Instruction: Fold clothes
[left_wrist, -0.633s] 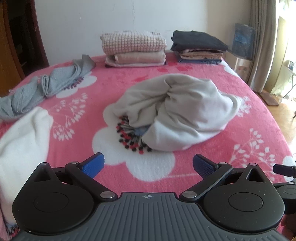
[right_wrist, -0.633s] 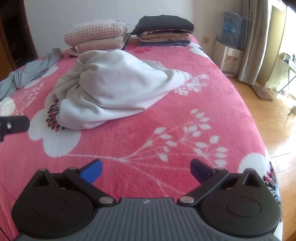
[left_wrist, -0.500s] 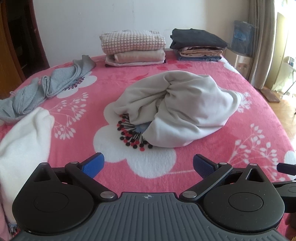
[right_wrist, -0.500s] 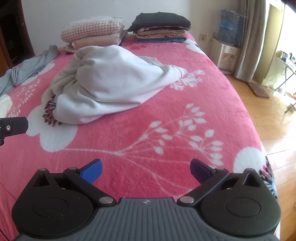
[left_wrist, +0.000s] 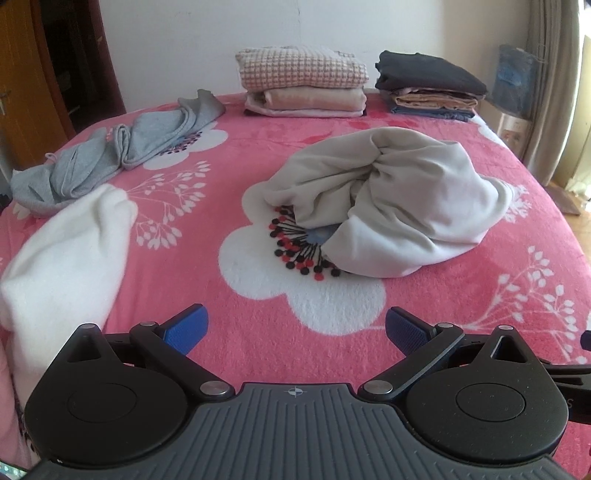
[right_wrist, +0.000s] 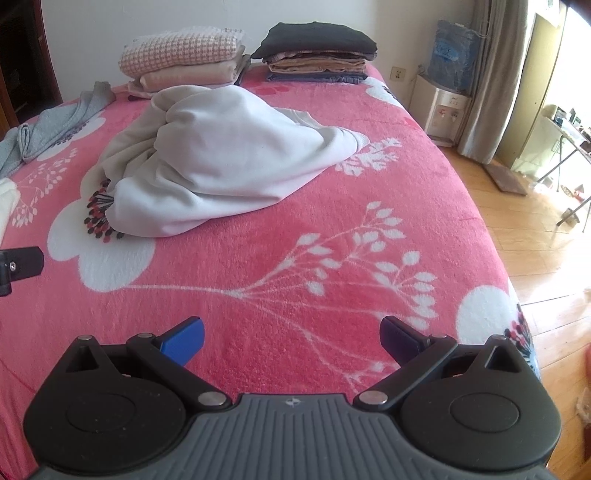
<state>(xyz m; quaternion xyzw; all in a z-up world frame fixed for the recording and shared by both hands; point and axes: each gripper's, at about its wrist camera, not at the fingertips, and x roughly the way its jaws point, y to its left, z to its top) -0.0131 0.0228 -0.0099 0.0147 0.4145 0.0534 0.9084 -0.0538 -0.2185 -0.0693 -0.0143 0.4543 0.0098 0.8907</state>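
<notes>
Left gripper, right gripper: jaws wide apart, empty. Left view only: white garment. Right view only: water dispenser, wooden floor.

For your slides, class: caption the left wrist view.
Open left gripper faces a crumpled cream garment on the pink floral blanket.

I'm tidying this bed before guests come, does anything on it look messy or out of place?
Yes. A cream garment lies bunched mid-bed, a grey garment is twisted near the left edge, and a white fleecy piece is unfolded. The two stacks by the wall are neat.
</notes>
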